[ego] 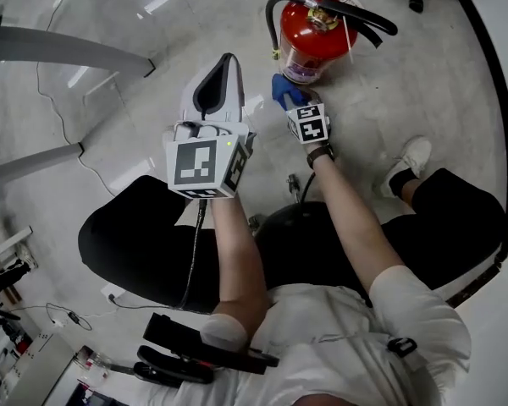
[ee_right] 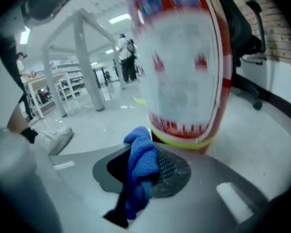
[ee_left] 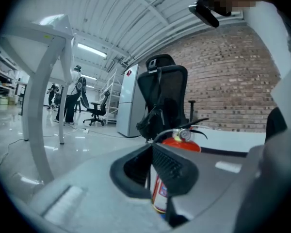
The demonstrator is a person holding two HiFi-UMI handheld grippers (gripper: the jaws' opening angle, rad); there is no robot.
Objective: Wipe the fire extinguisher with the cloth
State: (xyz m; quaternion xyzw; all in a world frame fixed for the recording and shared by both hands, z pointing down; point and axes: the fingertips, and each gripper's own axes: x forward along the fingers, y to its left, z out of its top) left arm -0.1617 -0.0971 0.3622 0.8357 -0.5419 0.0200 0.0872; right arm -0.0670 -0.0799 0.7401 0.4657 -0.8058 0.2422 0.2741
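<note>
The red fire extinguisher [ego: 315,45] stands upright on the grey floor [ego: 406,83], its black hose and handle curving over the top.

The person's right forearm [ego: 351,218] stretches out straight towards the extinguisher. A dark watch [ego: 320,152] sits on the wrist. The right gripper [ego: 292,101] points at the foot of the extinguisher, on the side facing the person. Its tongs are pinching a bunched blue cloth [ego: 279,87], which lies against or just short of the lowest part of the red body. In the right gripper view the cloth [ee_right: 140,161] bulges up between the dark pads of the right gripper [ee_right: 148,165], and the extinguisher [ee_right: 189,67] fills the space just beyond it.

The left forearm [ego: 237,252] is raised nearer the head. It holds the left gripper [ego: 226,64] to the left of the extinguisher and well short of it. The left gripper view shows its tongs [ee_left: 153,152] drawn together to a narrow slit with nothing between them. The extinguisher [ee_left: 182,142] stands beyond the slit, with a black office chair [ee_left: 162,96] behind it.

The extinguisher carries a white label with red print above a yellow-green band at its base. The label is too blurred to read. Each gripper's cube [ego: 201,163] bears black-and-white square markers.
</note>
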